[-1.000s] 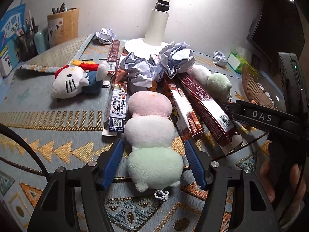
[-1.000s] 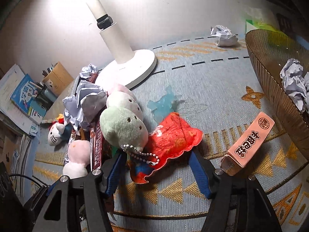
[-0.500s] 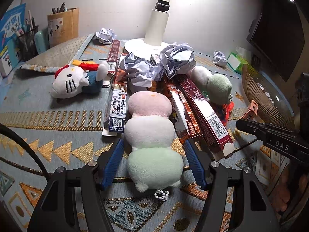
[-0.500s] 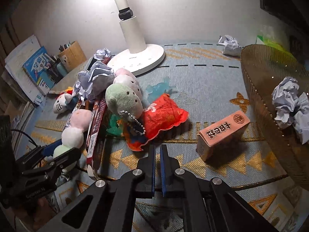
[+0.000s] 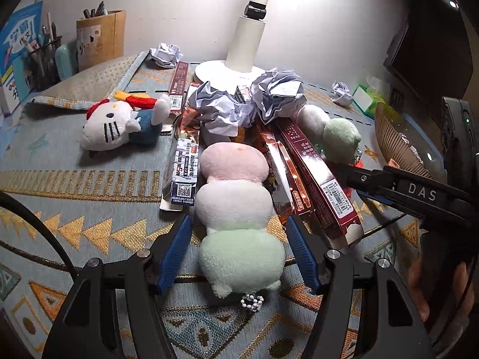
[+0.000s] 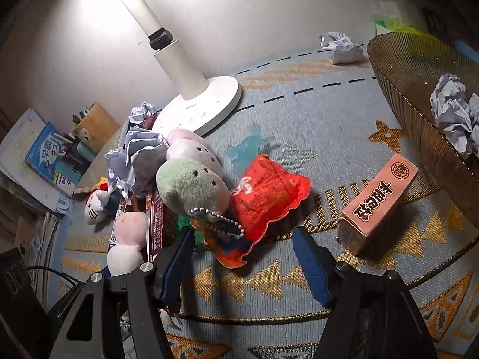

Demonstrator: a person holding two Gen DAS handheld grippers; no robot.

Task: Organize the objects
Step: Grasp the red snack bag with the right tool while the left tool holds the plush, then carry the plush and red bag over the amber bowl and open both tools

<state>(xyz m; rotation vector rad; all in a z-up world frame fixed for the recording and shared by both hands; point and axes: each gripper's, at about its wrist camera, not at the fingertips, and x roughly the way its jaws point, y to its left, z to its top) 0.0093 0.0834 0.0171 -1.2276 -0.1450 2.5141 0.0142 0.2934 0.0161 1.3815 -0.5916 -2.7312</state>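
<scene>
White capitals "DAS" stand on the black arm of the right tongs [image 5: 353, 176], at three o'clock in the left wrist view. The blue book [image 5: 18, 45] at ten o'clock carries the large white characters 学霸作文. The pink carton [image 6: 378, 203], at three o'clock in the right wrist view, bears bold dark characters and a round seal, too stylised to read. Barcodes and a QR code mark the long boxes [image 5: 317, 173]; their small print is illegible.

Pink-white-green dango plush [image 5: 236, 209] lying flat; red pouch [image 6: 266, 197] beside boxes.
</scene>
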